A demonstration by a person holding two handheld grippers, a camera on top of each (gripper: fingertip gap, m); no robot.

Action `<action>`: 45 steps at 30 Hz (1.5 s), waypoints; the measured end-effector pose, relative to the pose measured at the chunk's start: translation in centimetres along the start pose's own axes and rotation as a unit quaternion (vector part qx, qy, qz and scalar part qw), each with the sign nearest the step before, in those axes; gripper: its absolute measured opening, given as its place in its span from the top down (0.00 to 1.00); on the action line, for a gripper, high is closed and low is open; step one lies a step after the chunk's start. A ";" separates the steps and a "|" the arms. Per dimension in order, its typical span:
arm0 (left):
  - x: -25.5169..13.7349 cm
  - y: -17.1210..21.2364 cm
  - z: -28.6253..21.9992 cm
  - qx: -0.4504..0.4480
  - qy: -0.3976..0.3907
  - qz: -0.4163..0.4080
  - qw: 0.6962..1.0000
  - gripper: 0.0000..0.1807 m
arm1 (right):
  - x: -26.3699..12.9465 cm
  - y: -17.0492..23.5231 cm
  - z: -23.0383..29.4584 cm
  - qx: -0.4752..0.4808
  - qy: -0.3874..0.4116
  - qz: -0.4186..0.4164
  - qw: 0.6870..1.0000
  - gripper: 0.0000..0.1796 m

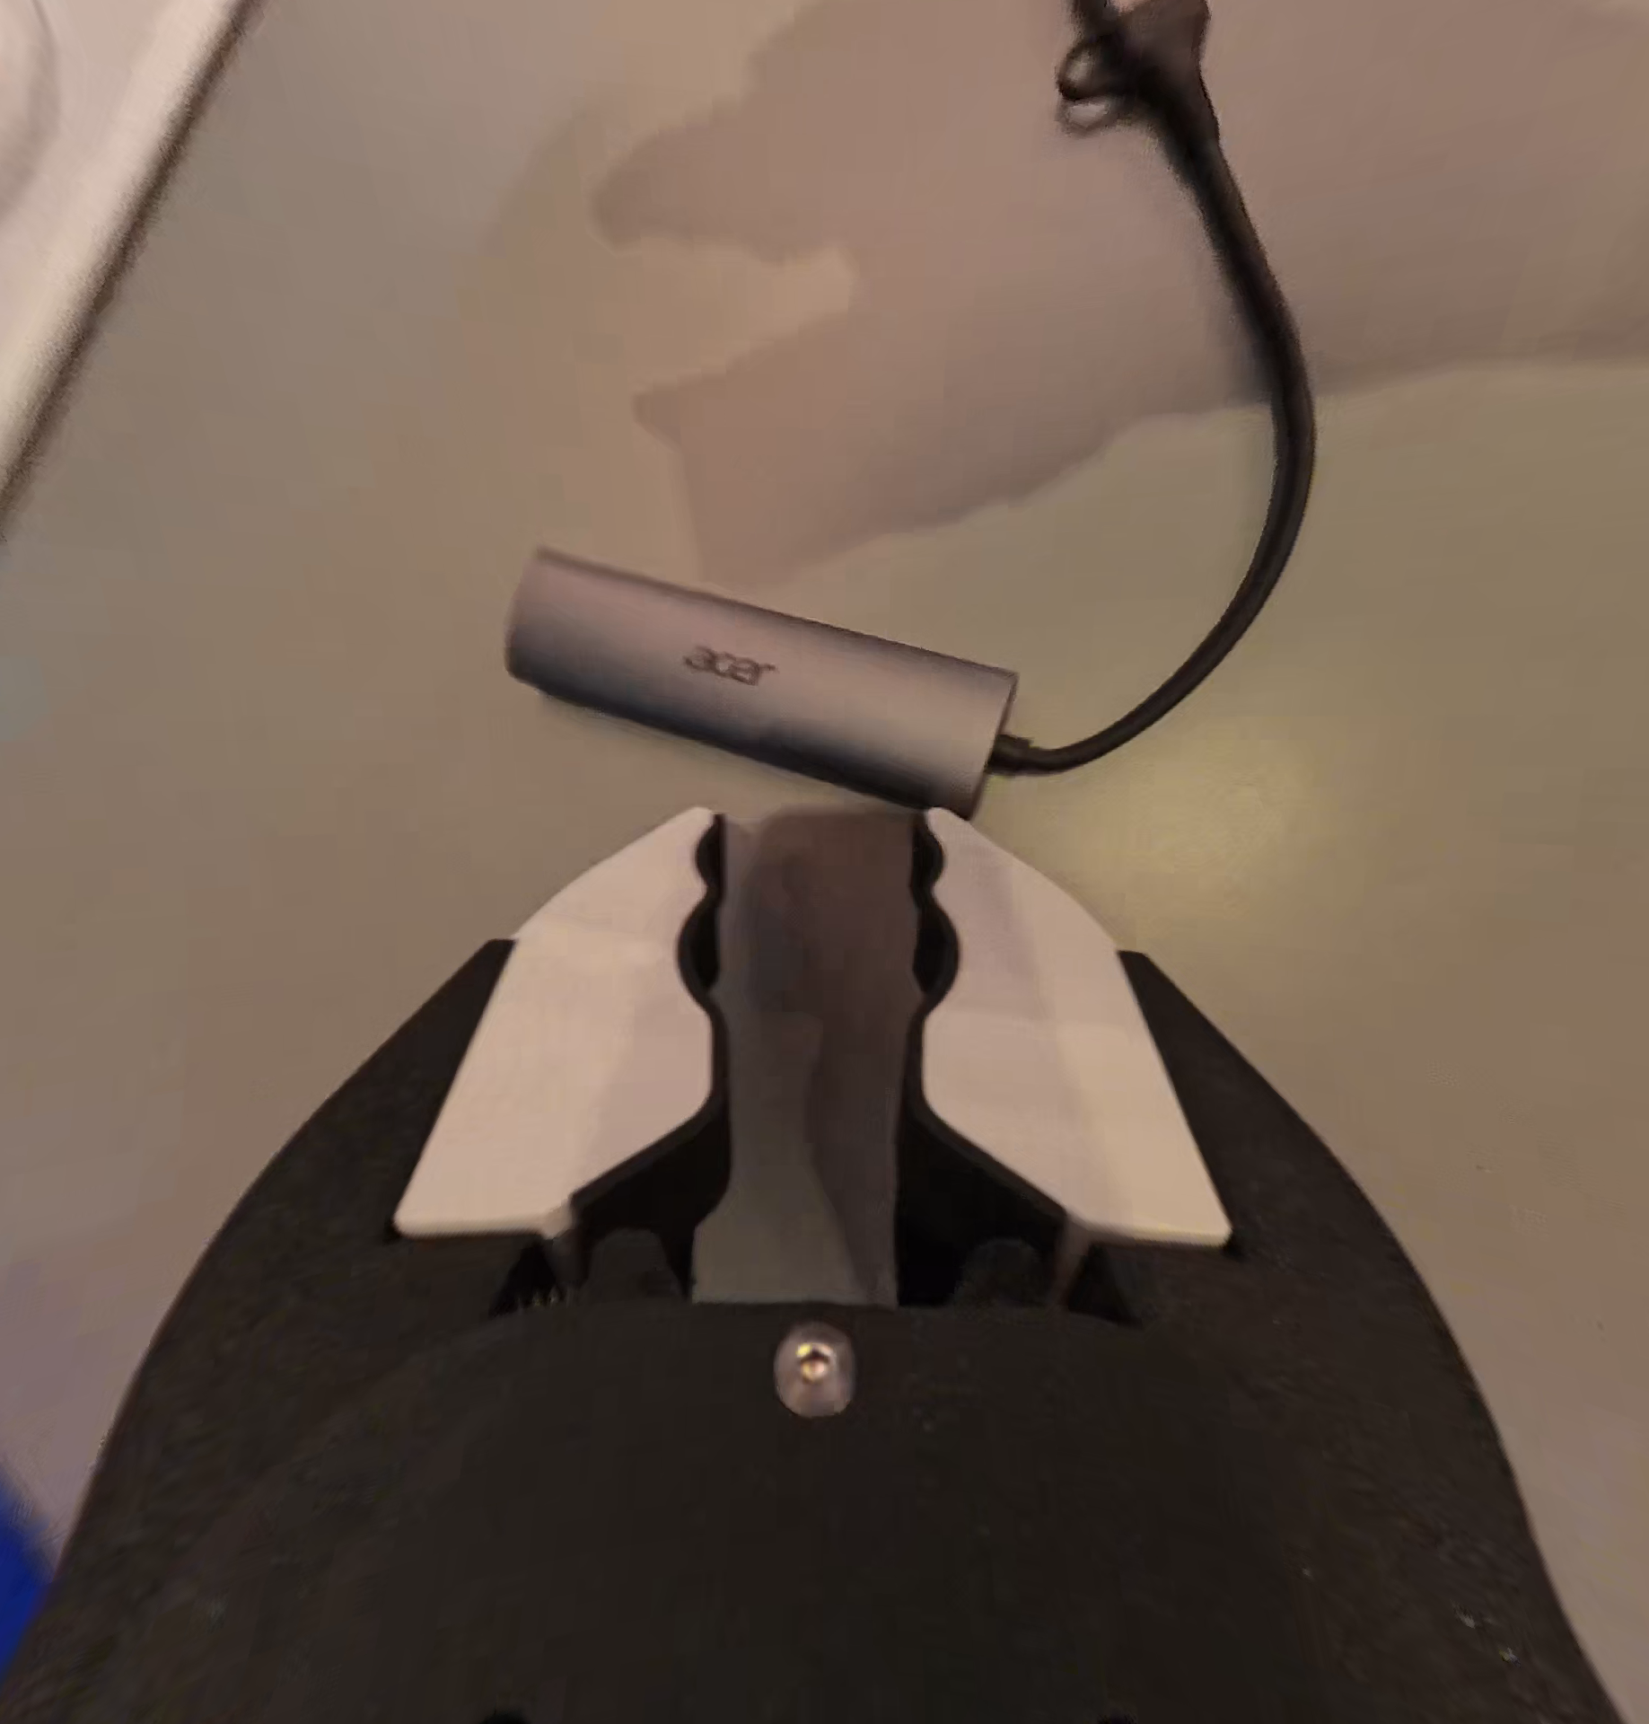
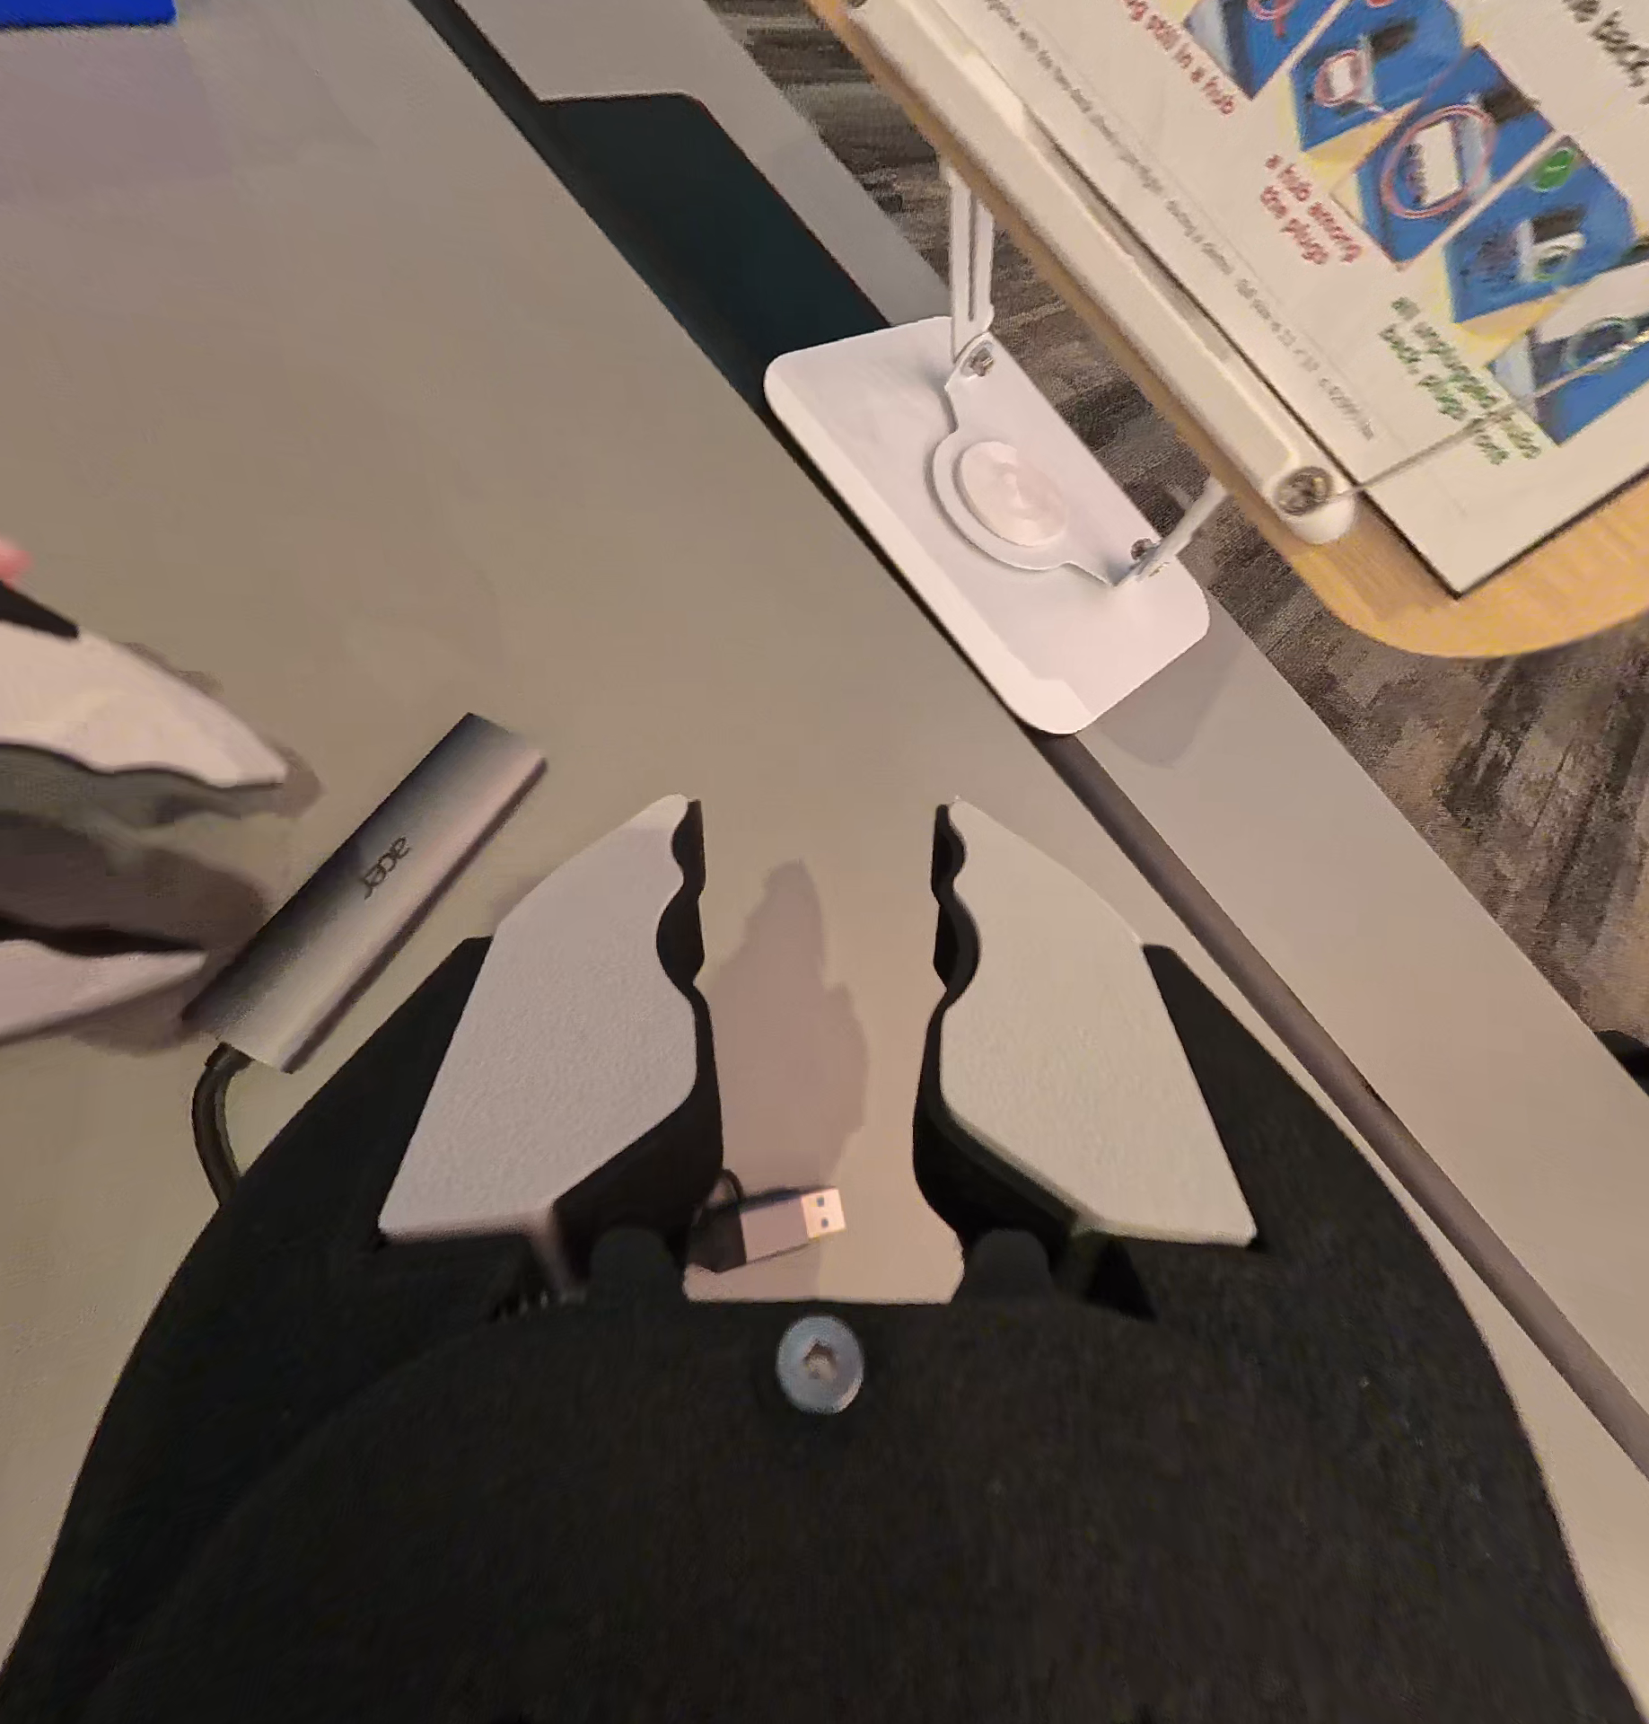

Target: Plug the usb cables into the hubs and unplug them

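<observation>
Grippers hovering apart over one hub.

I am holding my left gripper (image 1: 816, 821) parted, empty, just short of the single grey hub (image 1: 760, 681) lying on the table (image 1: 242, 746); my right gripper (image 2: 816, 821) is gaping over one loose USB plug (image 2: 788, 1224), beside one white stand (image 2: 988, 522).

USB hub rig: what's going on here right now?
A person holds a hand-held gripper in each hand over a grey table. The left hand-held gripper is open, close in front of the grey hub, not gripping it. The right hand-held gripper is open and empty above a loose USB plug. Nothing visibly plugged in yet.
</observation>
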State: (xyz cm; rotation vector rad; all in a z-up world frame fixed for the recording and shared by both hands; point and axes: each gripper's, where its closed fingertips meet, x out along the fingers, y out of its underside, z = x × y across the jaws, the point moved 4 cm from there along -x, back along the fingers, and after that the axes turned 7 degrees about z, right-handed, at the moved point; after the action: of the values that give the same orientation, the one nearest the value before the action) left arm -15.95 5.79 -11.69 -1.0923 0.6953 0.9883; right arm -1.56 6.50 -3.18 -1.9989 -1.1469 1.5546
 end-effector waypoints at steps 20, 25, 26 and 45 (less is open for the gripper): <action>2.6 -2.8 2.4 0.329 0.188 -0.027 0.925 0.66 | -1.7 1.8 -3.1 0.060 -0.046 -0.018 0.997 0.74; 3.0 -3.3 2.1 0.265 0.223 -0.050 0.937 0.68 | -1.0 2.1 -2.8 0.057 -0.048 -0.007 0.997 0.74; 3.0 -3.3 2.1 0.245 0.222 -0.048 0.942 0.68 | -0.9 2.1 -2.7 0.056 -0.048 -0.005 0.997 0.74; -0.6 0.2 4.0 0.075 0.176 -0.090 0.977 0.68 | -0.6 0.6 -0.7 0.024 -0.057 -0.013 0.998 0.73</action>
State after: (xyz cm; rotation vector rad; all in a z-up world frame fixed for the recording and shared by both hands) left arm -16.40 9.45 -9.90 -1.1854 0.9240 0.5819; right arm -0.70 5.76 -2.98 -1.8789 -1.1616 1.6871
